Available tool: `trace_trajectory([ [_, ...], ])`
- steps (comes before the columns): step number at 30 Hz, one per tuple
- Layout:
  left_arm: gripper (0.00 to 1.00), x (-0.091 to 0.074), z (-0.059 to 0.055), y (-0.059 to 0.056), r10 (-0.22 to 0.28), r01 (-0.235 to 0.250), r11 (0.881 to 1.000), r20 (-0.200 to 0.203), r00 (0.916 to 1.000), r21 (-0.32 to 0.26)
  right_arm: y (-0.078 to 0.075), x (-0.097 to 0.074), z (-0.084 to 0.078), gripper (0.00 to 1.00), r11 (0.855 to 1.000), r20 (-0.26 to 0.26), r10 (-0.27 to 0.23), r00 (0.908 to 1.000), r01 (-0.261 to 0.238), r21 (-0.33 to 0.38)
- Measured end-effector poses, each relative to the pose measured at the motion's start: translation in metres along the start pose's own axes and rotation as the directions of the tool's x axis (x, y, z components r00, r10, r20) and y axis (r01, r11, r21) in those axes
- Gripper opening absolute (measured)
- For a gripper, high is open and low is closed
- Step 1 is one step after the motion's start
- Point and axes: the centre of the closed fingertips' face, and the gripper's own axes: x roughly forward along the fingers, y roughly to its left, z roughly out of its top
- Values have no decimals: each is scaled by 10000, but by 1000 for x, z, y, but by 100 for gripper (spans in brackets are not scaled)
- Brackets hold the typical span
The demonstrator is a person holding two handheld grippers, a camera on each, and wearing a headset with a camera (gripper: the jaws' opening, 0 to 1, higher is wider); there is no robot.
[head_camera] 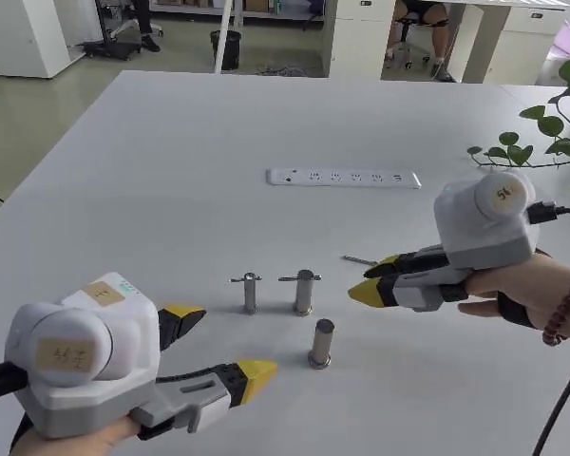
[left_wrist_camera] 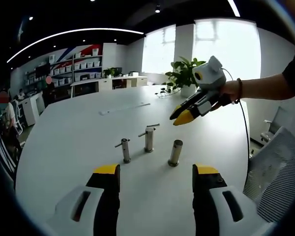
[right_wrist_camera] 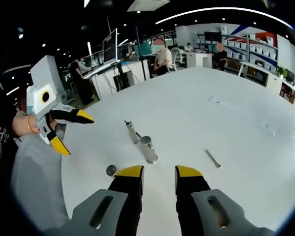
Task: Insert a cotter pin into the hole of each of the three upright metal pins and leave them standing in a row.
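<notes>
One table (head_camera: 171, 171) carries all the work. The left hand-held gripper (head_camera: 226, 340) hovers over the near-left part of the table with its jaws wide apart and nothing between them. The right hand-held gripper (head_camera: 370, 281) hangs at the right, pointing left. Its jaws show only a narrow gap and are empty.

Three metal pins stand upright at the centre. The far-left metal pin (head_camera: 250, 292) has a fitted cotter pin (head_camera: 241, 279) through its head. The far-right metal pin (head_camera: 304, 291), just beside it, has a second fitted cotter pin (head_camera: 292, 278). The near metal pin (head_camera: 321, 343) stands nearer, apart from the line of the other two, and its head is bare.

The loose cotter pin (head_camera: 359, 259) lies flat on the table, just beyond the tips of the right hand-held gripper.

Step in hand, as judged: two of three insertions are complete, and the third has not begun.

Next move calls for:
1. Grip the loose cotter pin by one end.
2. Steady the near metal pin with the left hand-held gripper.
3. Align the loose cotter pin with the cross-hole, which is too small to make out here.
4. Bring the near metal pin into the row.
</notes>
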Motion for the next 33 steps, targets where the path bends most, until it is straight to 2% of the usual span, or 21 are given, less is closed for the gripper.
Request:
trace_trajectory([
  [6, 58, 1, 0, 2, 18, -18, 10000, -37, 10000, -7, -21, 5, 3, 21, 9990, -174, -423, 9990, 426, 142],
  [8, 58, 2, 0, 3, 14, -14, 10000, -25, 10000, -28, -31, 7, 4, 20, 9974, -249, -722, 9971, 723, 18],
  [15, 59, 4, -2, 7, 17, -17, 10000, -105, 9999, -41, -62, 16, 3, 19, 9908, -657, -1345, 9887, 1353, 83],
  [17, 59, 5, -2, 7, -60, 59, 9999, -46, 10000, -95, -72, 18, 1, 17, 9876, -873, -1554, 9840, 1567, 85],
  [18, 59, 6, -2, 7, -80, 79, 9999, -49, 10000, -111, -77, 19, -3, 17, 9855, -1135, -1683, 9792, 1695, 13],
  [21, 60, 7, -3, 8, -84, 84, 9999, -42, 10000, -86, -84, 23, -4, 15, 9858, -1159, -1663, 9792, 1680, 52],
  [24, 60, 10, -6, 9, -124, 124, 9999, -143, 9998, 28, -93, 29, -11, 15, 9836, -1566, -1788, 9713, 1805, -32],
  [28, 60, 13, -7, 8, -166, 171, 9997, -225, 9996, 185, -103, 38, -15, 14, 9820, -1825, -1880, 9651, 1886, -138],
  [31, 60, 15, -4, 7, -185, 186, 9996, -33, 9998, 213, -105, 43, -17, 13, 9830, -1936, -1818, 9641, 1832, -108],
  [33, 60, 16, -6, 8, -190, 192, 9996, -93, 9998, 228, -106, 47, -22, 13, 9847, -2157, -1733, 9610, 1726, -221],
])
